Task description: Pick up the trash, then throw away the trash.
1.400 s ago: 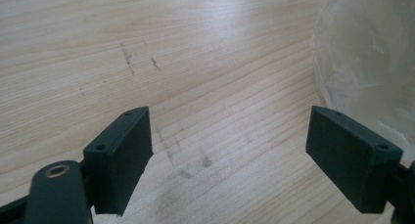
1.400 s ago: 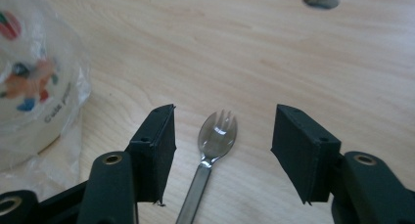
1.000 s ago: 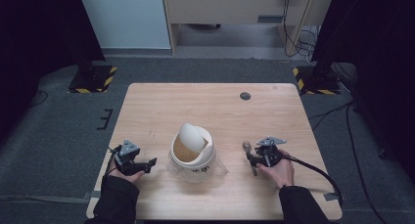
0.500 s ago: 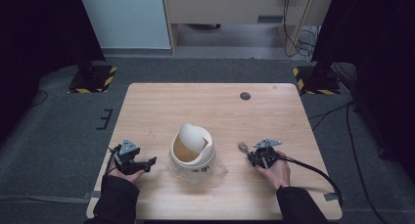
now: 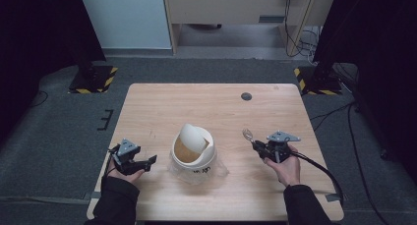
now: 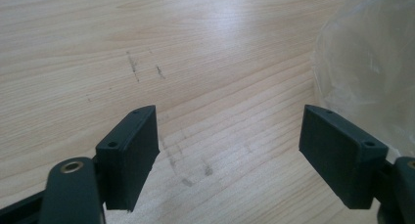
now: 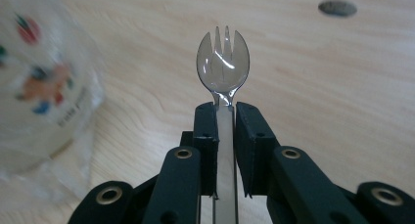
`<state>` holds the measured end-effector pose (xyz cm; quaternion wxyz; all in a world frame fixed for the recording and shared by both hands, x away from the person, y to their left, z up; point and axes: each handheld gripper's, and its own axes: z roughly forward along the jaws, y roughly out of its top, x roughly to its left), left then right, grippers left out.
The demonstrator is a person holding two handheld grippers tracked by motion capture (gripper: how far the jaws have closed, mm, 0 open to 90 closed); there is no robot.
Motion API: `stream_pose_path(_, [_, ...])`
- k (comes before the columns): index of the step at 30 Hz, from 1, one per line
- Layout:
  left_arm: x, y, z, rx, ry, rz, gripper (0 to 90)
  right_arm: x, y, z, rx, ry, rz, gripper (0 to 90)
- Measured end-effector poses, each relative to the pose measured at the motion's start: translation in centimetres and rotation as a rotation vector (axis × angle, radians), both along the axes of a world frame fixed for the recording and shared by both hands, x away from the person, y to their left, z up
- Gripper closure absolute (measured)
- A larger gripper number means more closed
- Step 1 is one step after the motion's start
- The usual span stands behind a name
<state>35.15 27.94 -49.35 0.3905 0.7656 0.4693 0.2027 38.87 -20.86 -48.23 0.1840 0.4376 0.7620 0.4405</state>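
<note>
The table has a light wooden top with rounded corners, and it stands on a grey floor. Near the middle of the front half sits a white cup with its lid peeled up and something brown inside, and it rests on a clear crinkly plastic wrap that lies flat on the wood. A small round dark hole cover sits far back on the right side, and a few faint dark scuff marks show on the wood at the left.
</note>
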Motion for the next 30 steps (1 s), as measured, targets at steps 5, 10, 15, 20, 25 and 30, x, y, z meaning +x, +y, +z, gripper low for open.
stream_pose_path(5, [-0.1,0.0,0.3,-0.012,-0.019,-0.003,23.0,-0.3,-1.0,1.7,0.087,-0.066,0.011,80.0])
stream_pose_path(10, [-0.3,-0.2,1.0,-0.036,-0.075,-0.007,23.6,-0.9,-2.1,3.8,0.151,-0.145,0.013,79.9])
stream_pose_path(15, [-0.6,-0.5,1.9,-0.071,-0.131,-0.010,23.9,-1.5,-3.0,5.6,0.203,-0.209,0.011,79.9])
stream_pose_path(20, [-0.8,-0.5,2.9,-0.120,-0.177,-0.007,23.9,-1.8,-3.5,6.4,0.214,-0.241,0.017,79.9])
stream_pose_path(25, [-1.5,-0.5,4.8,-0.202,-0.250,0.008,23.9,-2.0,-3.7,7.0,0.222,-0.270,0.035,79.9])
stream_pose_path(30, [-2.2,-1.0,6.4,-0.250,-0.307,-0.006,24.6,-2.3,-3.7,7.7,0.242,-0.300,0.048,80.0])
